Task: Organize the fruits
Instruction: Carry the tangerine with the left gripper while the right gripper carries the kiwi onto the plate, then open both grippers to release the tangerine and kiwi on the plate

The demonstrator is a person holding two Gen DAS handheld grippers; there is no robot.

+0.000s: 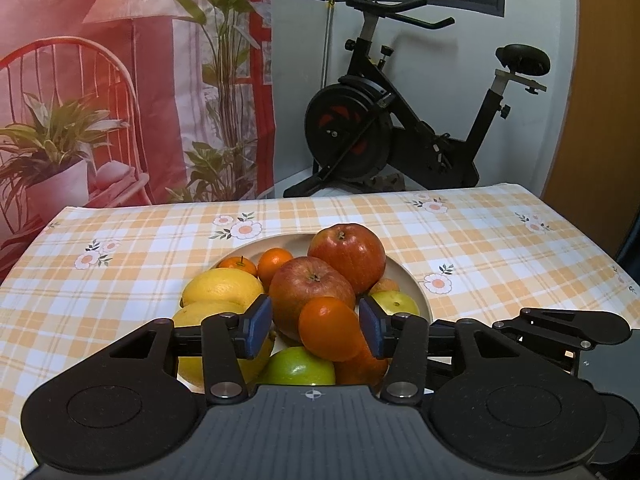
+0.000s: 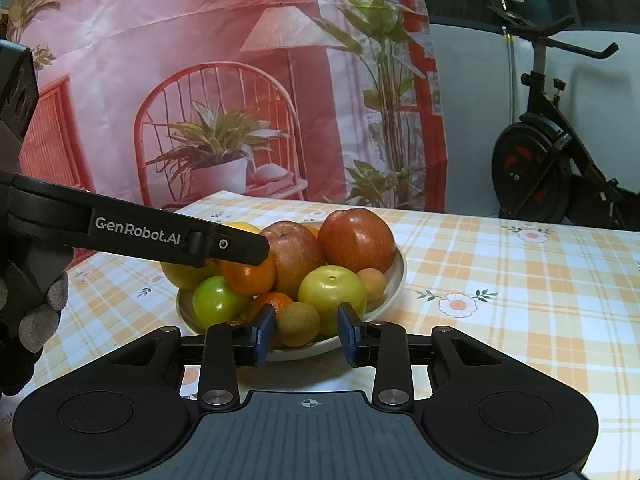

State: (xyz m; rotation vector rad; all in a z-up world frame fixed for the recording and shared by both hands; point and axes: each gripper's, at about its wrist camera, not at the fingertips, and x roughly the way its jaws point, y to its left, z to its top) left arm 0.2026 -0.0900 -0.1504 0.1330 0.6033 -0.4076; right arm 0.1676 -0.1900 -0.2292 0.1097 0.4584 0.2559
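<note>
Left wrist view: cream bowl [image 1: 420, 288] sits mid-table on an orange-checked cloth [image 1: 500, 248] w/ flower prints. Bowl piled w/ fruit: two red apples [image 1: 348, 254], far one higher; two small mandarins [image 1: 274, 262] at far left; two lemons [image 1: 220, 286] on the left; green apple [image 1: 300, 366] at the near rim; pale green fruit [image 1: 396, 302] on the right. Left gripper [image 1: 316, 328] is over the near side of the bowl, jaws apart; an orange [image 1: 330, 328] sits between the blue pads, w/ a clear gap on its left, right pad looks just beside it, contact unclear. Exercise bike [image 1: 400, 120] stands past the far table edge.

Right wrist view: same bowl [image 2: 396, 276] from the near right. Right gripper [image 2: 306, 334] low at the near rim, jaws apart, a small brown fruit [image 2: 298, 324] between the pads w/ gaps both sides, not gripped. Yellow-green apple [image 2: 332, 294] just behind it. Left gripper's finger [image 2: 168, 236] reaches in from the left over the orange [image 2: 248, 276]. Gloved hand [image 2: 36, 316] at the left edge.
</note>
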